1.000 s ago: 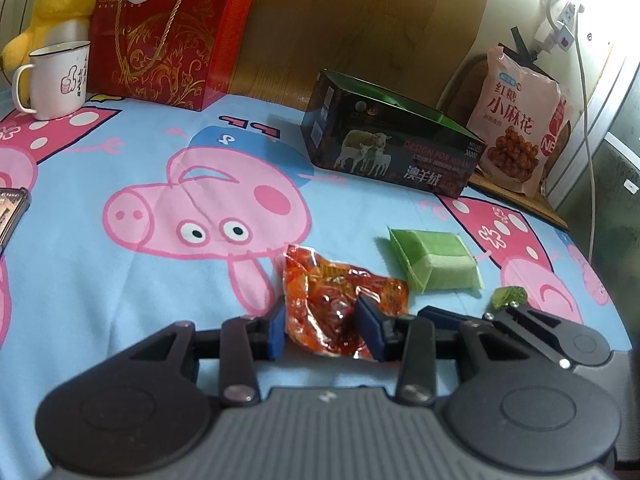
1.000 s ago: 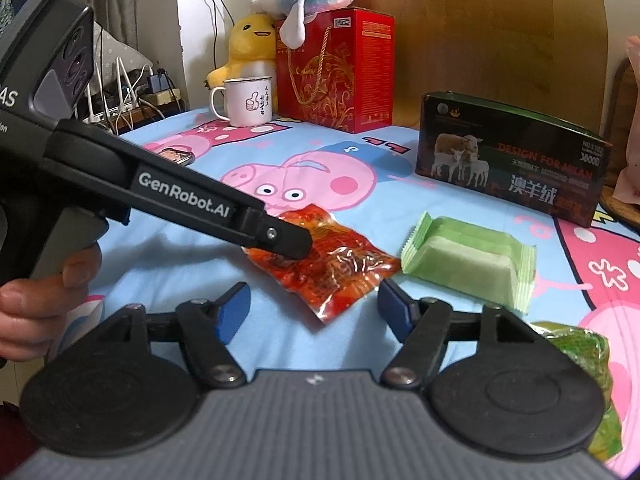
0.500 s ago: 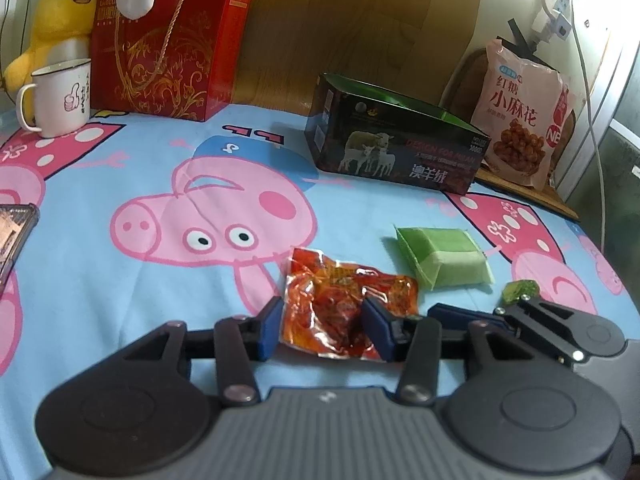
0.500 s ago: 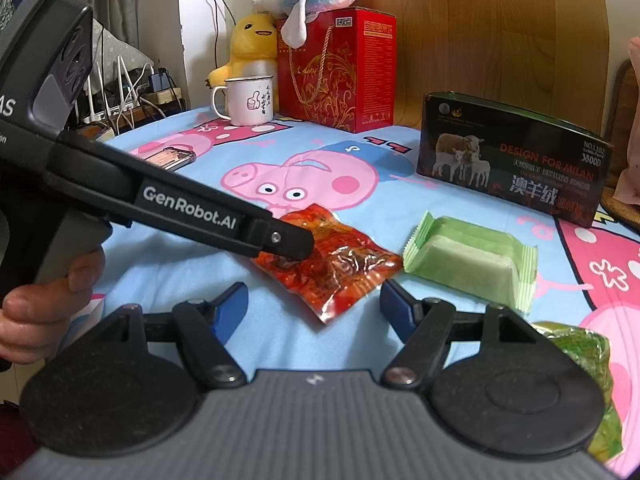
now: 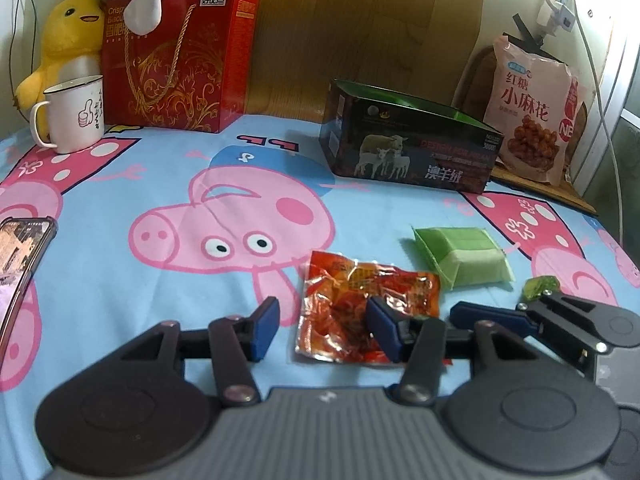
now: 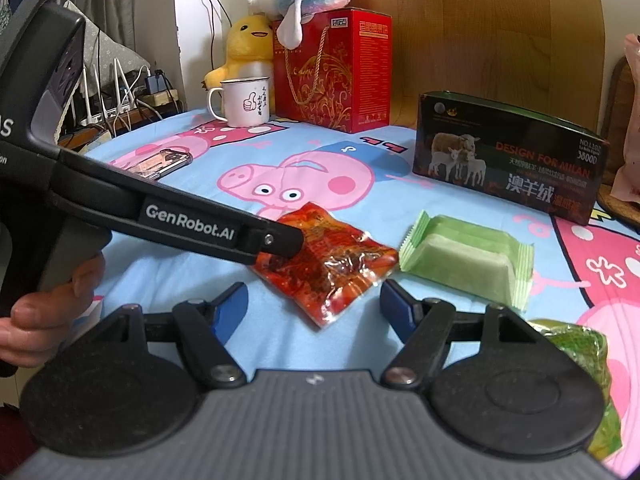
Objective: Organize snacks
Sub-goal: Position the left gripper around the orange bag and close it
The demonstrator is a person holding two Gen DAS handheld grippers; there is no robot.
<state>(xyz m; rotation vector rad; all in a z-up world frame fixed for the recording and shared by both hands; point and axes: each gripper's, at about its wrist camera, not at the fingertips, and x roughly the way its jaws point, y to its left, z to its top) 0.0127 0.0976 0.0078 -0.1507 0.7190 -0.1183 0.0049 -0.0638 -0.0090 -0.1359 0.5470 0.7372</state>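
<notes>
On a cartoon-pig tablecloth [image 5: 120, 288], an open dark box [image 5: 404, 136] waits at one o'clock while the left gripper [image 5: 324, 330], jaws opening and not pressing, straddles a red snack packet [image 5: 352, 300]. Right gripper [image 6: 312, 312] hovers wide, empty. Next, likely: re-grip the packet, carry it boxward; green wafer [image 5: 464, 256] follows.

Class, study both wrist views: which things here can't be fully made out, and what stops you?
- Phone: left wrist view, cut off by the left edge.
- Small green packet: right wrist view, hidden behind the right gripper's body.
- Pink snack bag: right wrist view, cut off by the right edge.
</notes>
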